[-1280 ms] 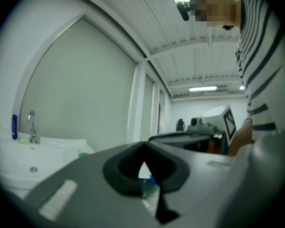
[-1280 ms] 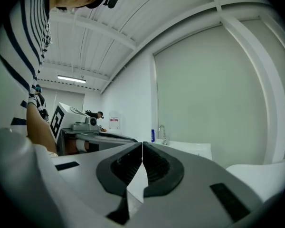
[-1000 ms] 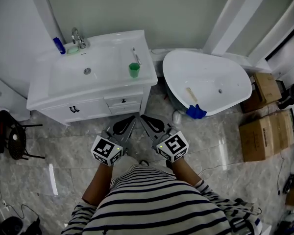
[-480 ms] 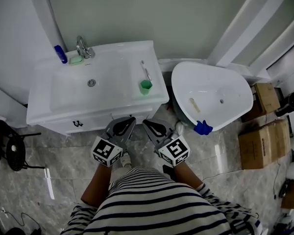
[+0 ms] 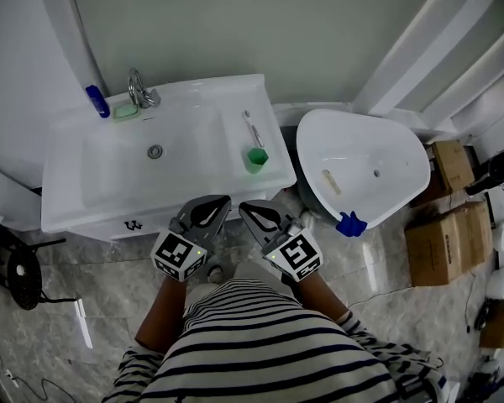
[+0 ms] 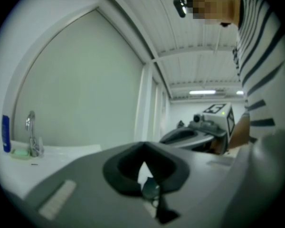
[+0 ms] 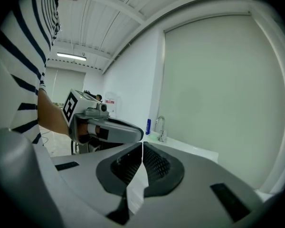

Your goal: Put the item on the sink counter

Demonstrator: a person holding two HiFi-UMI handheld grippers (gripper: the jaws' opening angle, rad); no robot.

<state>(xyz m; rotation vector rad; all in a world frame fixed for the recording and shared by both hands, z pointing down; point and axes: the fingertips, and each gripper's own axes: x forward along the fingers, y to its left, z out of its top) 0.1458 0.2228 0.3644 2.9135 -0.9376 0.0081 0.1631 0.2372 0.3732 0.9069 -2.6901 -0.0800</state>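
The white sink counter [image 5: 235,99] carries a faucet [image 5: 139,91], a blue bottle [image 5: 94,101], a green soap dish [image 5: 125,112] and a green cup [image 5: 255,158] with a toothbrush. My left gripper [image 5: 221,200] and right gripper [image 5: 245,206] sit side by side at the counter's front edge, both shut and empty. In the left gripper view the jaws [image 6: 142,148] meet, with the faucet [image 6: 32,132] beyond them. The right gripper's jaws [image 7: 142,144] are also closed. A blue item [image 5: 350,223] hangs on the bathtub rim to the right.
A white bathtub [image 5: 403,137] stands right of the vanity, with a beige stick-like thing [image 5: 329,181] inside. Cardboard boxes [image 5: 433,233] lie on the marble floor at far right. A black stool [image 5: 21,275] is at the left. Drawers front the vanity below the counter.
Both grippers have come forward to the vanity's front edge, side by side. The sink now lies directly ahead. The jaws stayed shut.
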